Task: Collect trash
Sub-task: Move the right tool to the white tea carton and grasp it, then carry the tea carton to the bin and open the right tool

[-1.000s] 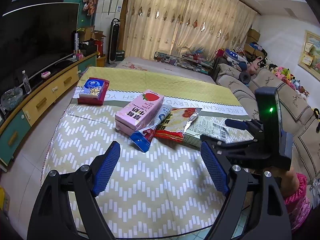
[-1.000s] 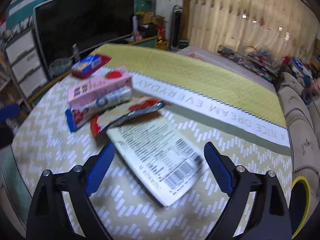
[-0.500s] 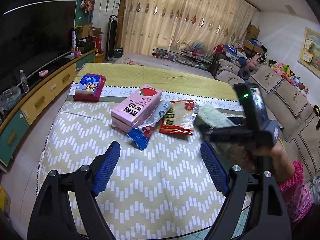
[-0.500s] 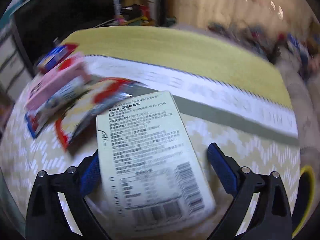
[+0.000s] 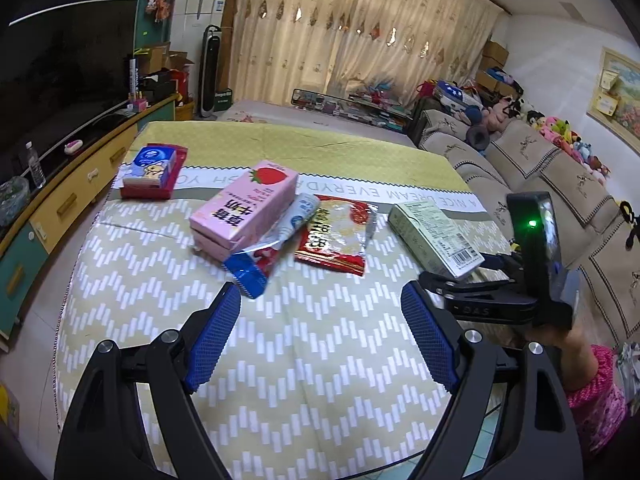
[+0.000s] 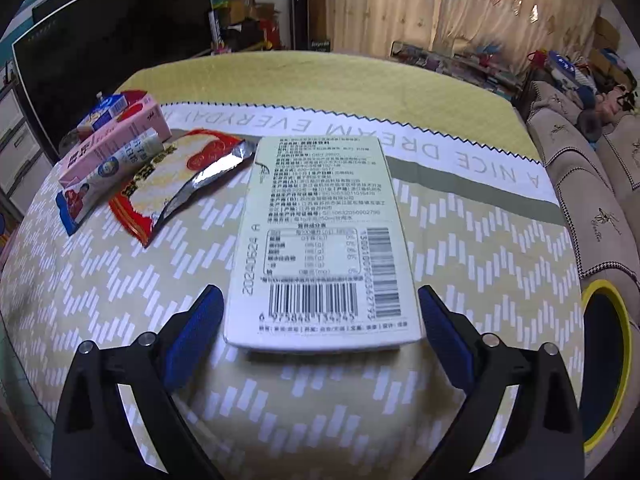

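Note:
A pale green carton (image 6: 320, 236) with a barcode sits between my right gripper's (image 6: 320, 336) fingers, lifted off the table; the pads stand at its sides, contact unclear. It also shows in the left wrist view (image 5: 434, 238) above the right gripper (image 5: 472, 280). My left gripper (image 5: 320, 338) is open and empty over the zigzag tablecloth (image 5: 312, 380). On the table lie a pink strawberry milk carton (image 5: 244, 208), a blue-and-white wrapper (image 5: 272, 248) and a red snack packet (image 5: 336, 236).
A red tray with a blue tissue pack (image 5: 152, 170) sits at the table's far left. A yellow-rimmed bin (image 6: 608, 364) stands beyond the table's right edge. A sofa (image 5: 540, 184) runs along the right, a TV cabinet (image 5: 60, 200) along the left.
The right gripper has closed in around the pale green carton and lifted it off the table, away from the red packet. The left gripper has stayed open in place.

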The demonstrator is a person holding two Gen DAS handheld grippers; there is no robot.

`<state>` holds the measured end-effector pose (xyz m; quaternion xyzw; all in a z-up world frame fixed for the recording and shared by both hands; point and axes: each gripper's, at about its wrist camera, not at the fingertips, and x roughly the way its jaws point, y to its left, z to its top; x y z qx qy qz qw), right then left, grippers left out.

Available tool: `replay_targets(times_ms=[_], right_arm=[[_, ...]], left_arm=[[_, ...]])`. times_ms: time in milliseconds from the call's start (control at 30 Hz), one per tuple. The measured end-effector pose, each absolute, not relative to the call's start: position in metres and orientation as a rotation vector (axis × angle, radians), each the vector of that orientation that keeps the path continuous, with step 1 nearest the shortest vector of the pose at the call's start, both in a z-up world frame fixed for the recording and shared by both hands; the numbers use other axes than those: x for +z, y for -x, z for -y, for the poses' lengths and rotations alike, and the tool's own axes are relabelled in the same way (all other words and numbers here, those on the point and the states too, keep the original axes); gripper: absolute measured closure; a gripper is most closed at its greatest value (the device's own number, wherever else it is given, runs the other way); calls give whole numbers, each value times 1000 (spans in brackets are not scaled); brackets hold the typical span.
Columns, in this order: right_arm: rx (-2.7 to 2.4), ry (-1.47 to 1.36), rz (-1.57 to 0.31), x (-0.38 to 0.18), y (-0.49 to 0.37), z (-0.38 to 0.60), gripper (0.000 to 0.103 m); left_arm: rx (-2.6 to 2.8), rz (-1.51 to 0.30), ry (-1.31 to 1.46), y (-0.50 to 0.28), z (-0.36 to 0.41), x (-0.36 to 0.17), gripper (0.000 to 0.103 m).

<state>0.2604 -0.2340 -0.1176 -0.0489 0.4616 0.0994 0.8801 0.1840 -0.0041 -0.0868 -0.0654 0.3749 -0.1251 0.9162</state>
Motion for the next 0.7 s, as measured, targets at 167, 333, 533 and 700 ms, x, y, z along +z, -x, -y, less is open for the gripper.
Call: replay_targets(times_ms=[167,333,533,700], right_arm=[[196,56,-942,-112,-255,238,34],[212,-16,-909,-100,-233,257,35],[217,-83,-859,-80,-199,280,35],[218,-127,-832,-65,-173,303,35]], left_arm=[[-264,-761,127,-180,7,-83,22],[-266,-768,130,-182,7,-85,22],[-287,-775,125,-182,15,-88,22],[-310,-775,119,-180,26,-87,22]])
